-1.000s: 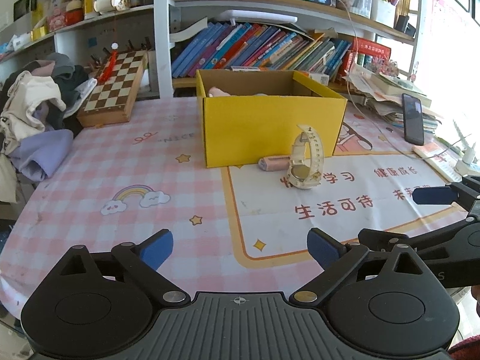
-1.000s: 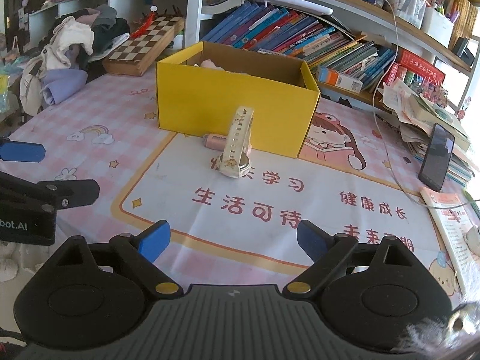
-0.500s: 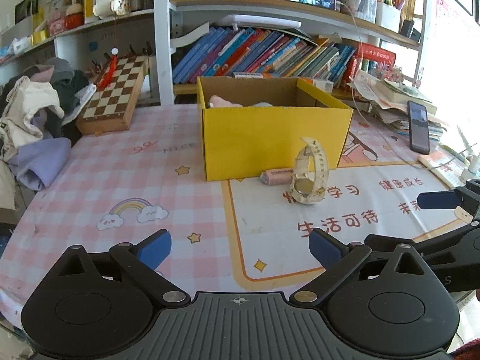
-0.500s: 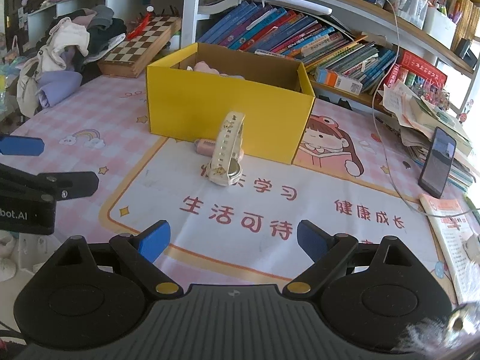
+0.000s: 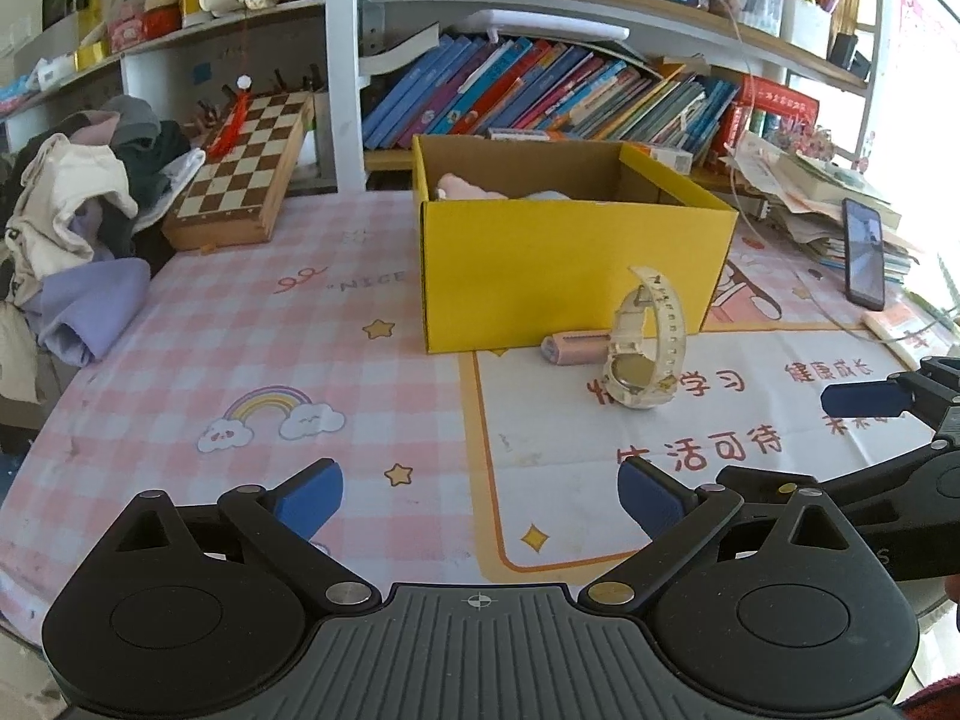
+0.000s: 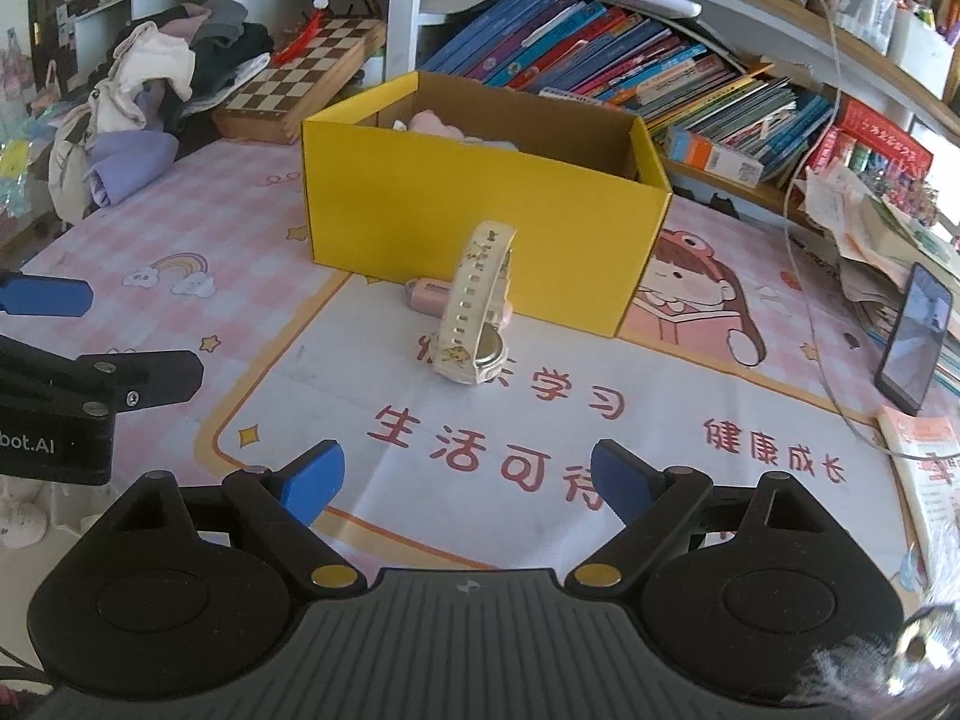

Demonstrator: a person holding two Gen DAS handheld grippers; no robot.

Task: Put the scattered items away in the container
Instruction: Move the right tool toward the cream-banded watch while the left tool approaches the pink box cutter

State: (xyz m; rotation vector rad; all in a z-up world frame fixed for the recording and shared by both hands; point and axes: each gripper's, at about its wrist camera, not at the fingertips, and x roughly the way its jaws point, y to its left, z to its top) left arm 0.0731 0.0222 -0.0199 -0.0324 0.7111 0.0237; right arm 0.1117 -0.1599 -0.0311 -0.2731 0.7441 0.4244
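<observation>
A cream wristwatch (image 5: 643, 343) stands on its edge on the mat, just in front of an open yellow cardboard box (image 5: 570, 276). A small pink tube (image 5: 573, 348) lies behind the watch against the box front. Pale soft items lie inside the box. My left gripper (image 5: 480, 495) is open and empty, low over the table, well short of the watch. My right gripper (image 6: 468, 480) is open and empty, with the watch (image 6: 477, 312), the tube (image 6: 429, 292) and the box (image 6: 480, 222) ahead of it.
A chessboard box (image 5: 243, 177) and a heap of clothes (image 5: 78, 228) sit at the back left. A phone (image 5: 864, 252) leans on stacked papers at the right. Bookshelves stand behind the box. A cable (image 6: 810, 276) runs across the right side.
Both grippers have moved slightly forward toward the watch and box. Both stay open. The watch and tube have not moved.
</observation>
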